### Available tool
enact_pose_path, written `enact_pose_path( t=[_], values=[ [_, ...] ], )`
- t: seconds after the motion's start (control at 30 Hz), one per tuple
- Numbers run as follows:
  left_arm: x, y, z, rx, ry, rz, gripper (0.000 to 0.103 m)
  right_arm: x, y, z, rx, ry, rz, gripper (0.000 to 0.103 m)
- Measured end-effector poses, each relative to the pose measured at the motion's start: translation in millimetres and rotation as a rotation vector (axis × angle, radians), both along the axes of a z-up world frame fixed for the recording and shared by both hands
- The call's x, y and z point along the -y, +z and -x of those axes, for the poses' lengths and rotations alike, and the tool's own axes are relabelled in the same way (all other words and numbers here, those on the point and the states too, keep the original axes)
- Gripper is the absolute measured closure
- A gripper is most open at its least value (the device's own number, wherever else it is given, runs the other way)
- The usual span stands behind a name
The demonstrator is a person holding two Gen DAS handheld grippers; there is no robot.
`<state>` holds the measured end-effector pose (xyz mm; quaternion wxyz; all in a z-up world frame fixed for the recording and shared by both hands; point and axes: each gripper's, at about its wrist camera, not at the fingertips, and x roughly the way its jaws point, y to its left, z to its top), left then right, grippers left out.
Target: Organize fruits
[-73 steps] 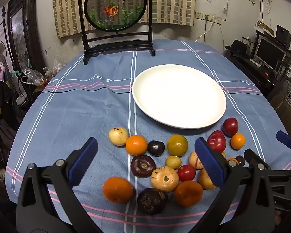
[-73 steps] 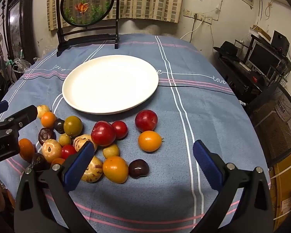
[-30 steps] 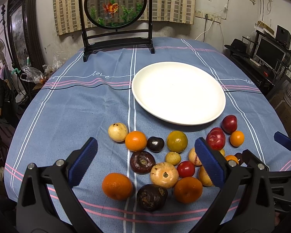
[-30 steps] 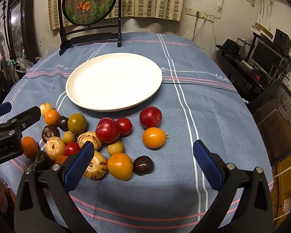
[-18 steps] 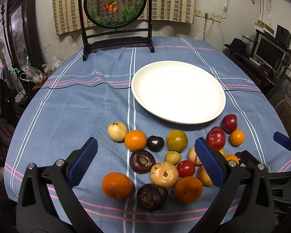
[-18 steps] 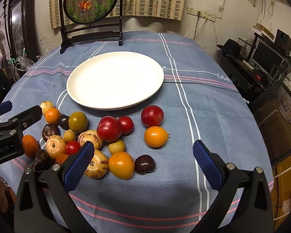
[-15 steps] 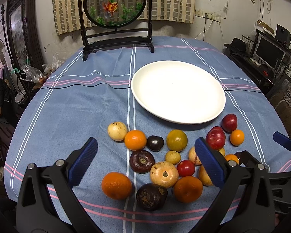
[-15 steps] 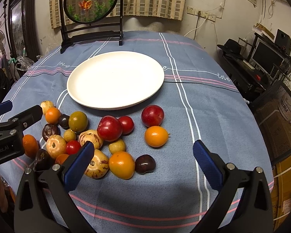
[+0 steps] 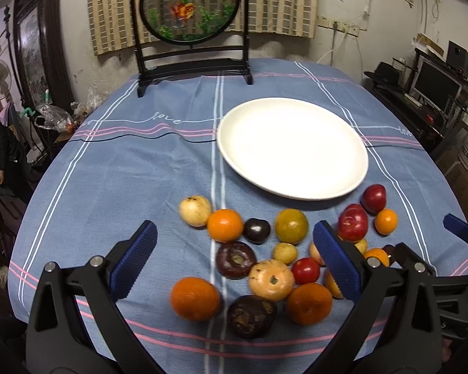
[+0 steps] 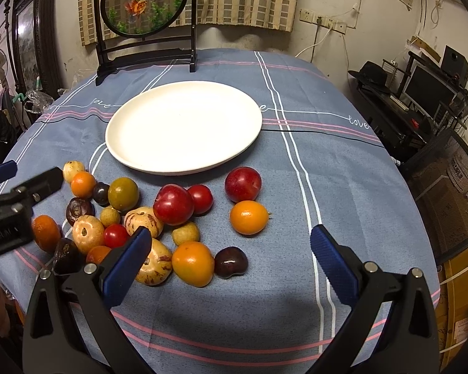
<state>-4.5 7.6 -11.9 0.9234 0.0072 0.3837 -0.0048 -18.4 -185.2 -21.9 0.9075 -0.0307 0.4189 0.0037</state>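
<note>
Holding both tongs spread wide and empty above the table, I judge the first pick is the step at hand. My left gripper (image 9: 232,257) frames the loose cluster of small round fruits (image 9: 266,260); my right gripper (image 10: 229,260) hangs over the cluster's right edge. None sits yet on the broad white round plate (image 10: 184,126) just beyond them. I should take an outlier such as the small orange round fruit (image 10: 249,217), closing gently so it cannot roll. Underneath lies a blue striped tablecloth (image 10: 312,187); a round fish-painted screen on a black stand (image 9: 190,6) stands at the far edge, a dark monitor (image 10: 427,92) to the right.
</note>
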Motion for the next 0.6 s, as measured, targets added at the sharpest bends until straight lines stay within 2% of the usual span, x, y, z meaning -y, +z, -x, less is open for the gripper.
enact_pose_path(
  t=[0.2, 0.43, 0.6],
  values=[
    [-24.7, 0.7, -0.6, -0.008, 0.064, 0.042, 0.002, -2.9, -0.1, 4.3, -0.001, 0.019, -0.001, 0.001],
    [-26.8, 6.4, 8.6, 0.009, 0.045, 0.041, 0.002, -4.4, -0.4, 15.0, -0.003, 0.042, 0.021, 0.001],
    [-28.2, 7.9, 15.2, 0.013, 0.041, 0.048, 0.002, 12.6, -7.3, 23.9, -0.028, 0.012, 0.021, 0.001]
  ],
)
